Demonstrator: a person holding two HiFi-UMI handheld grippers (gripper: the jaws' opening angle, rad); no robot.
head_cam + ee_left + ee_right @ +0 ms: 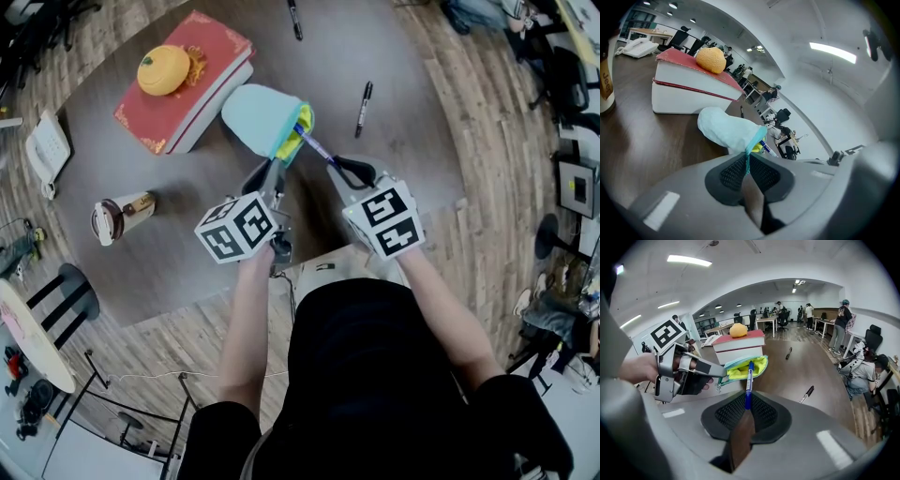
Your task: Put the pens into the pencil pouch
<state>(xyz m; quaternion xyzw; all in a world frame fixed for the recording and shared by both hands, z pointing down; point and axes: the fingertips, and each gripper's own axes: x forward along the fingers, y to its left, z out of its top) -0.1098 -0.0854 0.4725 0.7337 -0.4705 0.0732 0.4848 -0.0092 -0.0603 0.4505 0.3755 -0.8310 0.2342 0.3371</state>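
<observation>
1. Left gripper [746,165] pinches the teal zipper rim of the soft, pale-blue fabric pencil pouch [261,116], jaws nearly together on it.
2. Right gripper [746,404] clamps a slim blue pen [749,378], whose far end sits in the pouch's gaping yellow-lined mouth.
3. A black pen [364,108] lies on the round dark wooden table [412,159] near the pouch, and another black pen [294,19] lies farther off.
</observation>
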